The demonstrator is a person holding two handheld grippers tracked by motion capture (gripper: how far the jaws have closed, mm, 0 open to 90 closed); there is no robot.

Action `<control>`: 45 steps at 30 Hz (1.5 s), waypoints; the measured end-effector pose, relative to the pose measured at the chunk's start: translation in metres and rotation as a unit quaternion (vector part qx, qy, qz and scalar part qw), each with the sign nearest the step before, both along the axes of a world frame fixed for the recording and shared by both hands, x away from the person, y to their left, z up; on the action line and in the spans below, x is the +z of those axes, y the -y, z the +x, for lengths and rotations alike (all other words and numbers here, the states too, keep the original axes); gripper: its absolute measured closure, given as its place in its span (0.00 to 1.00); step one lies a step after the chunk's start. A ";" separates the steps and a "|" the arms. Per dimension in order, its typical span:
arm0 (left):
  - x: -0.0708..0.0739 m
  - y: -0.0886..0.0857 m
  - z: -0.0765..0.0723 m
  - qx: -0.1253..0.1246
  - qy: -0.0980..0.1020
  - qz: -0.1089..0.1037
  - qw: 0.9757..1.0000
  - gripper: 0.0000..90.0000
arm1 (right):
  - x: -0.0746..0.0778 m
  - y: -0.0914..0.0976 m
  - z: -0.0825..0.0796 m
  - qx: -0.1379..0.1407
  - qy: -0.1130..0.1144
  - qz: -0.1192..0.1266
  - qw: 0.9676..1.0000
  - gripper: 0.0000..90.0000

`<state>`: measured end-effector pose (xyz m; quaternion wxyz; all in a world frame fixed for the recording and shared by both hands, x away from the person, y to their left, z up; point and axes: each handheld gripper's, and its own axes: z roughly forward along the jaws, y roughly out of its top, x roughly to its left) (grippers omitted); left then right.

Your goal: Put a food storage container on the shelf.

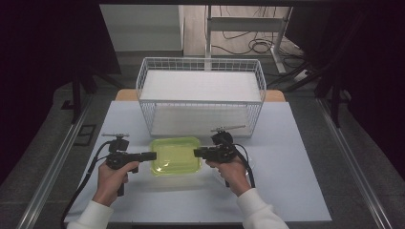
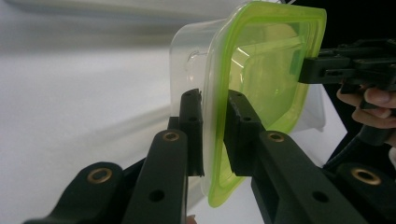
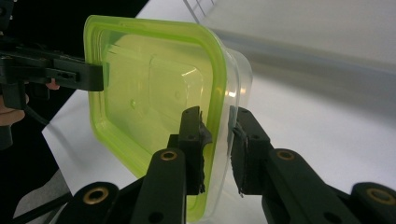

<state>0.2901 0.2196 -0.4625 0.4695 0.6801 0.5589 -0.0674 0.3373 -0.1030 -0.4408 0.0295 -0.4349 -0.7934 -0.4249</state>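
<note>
Left gripper (image 1: pixel 154 156) and right gripper (image 1: pixel 196 152) both clamped on the green-lidded container (image 1: pixel 175 155) (opposite rims), before the wire basket (image 1: pixel 200 95).

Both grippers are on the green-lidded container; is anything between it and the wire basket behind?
Nothing visible on the table lies between the container and the wire basket. The basket's near wall stands in the way, so the container would probably have to go over it.
</note>
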 end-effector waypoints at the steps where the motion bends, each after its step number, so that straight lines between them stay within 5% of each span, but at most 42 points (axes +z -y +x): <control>1: 0.004 0.001 -0.001 -0.001 0.005 -0.001 1.000 0.88 | 0.002 0.001 -0.001 0.000 0.003 0.002 1.000 0.83; 26: 0.044 0.018 0.013 -0.011 0.052 -0.021 0.998 0.87 | 0.052 0.025 0.000 -0.003 0.066 0.021 0.998 0.83; 45: 0.077 0.031 0.023 -0.016 0.076 -0.016 0.997 0.87 | 0.081 0.038 0.002 -0.011 0.094 0.027 0.995 0.84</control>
